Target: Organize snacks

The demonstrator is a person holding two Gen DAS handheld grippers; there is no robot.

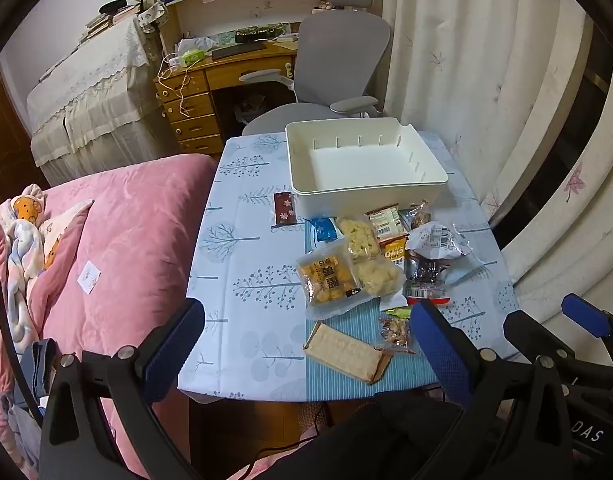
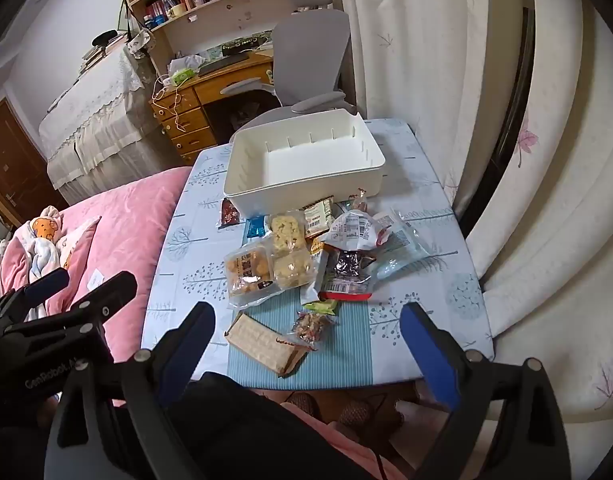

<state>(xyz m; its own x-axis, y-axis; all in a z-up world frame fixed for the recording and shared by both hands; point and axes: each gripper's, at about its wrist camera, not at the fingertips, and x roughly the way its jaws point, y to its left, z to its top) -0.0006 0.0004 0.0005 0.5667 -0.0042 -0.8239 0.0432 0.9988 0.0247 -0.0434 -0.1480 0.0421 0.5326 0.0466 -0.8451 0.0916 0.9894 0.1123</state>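
Note:
An empty white bin (image 1: 366, 200) (image 2: 298, 196) stands at the far side of the small table (image 1: 246, 280) (image 2: 426, 280). In front of it lies a heap of snacks: a clear bag of yellow cookies (image 1: 330, 280) (image 2: 246, 276), puffed-snack packs (image 1: 362, 240), an oats bar (image 1: 394, 248), a crumpled white wrapper (image 1: 434, 240) and a dark packet (image 1: 426, 276). Nearest me lie a cracker pack (image 1: 342, 350) (image 2: 262, 344) and a nut packet (image 1: 396, 332) (image 2: 312, 324). My left gripper (image 1: 306, 306) (image 2: 92, 278) and right gripper (image 2: 306, 308) (image 1: 546, 316) hover open over the near table edge, holding nothing.
A dark red packet (image 1: 284, 210) and a blue packet (image 1: 324, 230) lie by the bin's left corner. Pink bedding (image 1: 126, 240) borders the table on the left and a curtain (image 1: 486, 100) on the right. A grey office chair (image 1: 338, 60) and a wooden desk stand behind.

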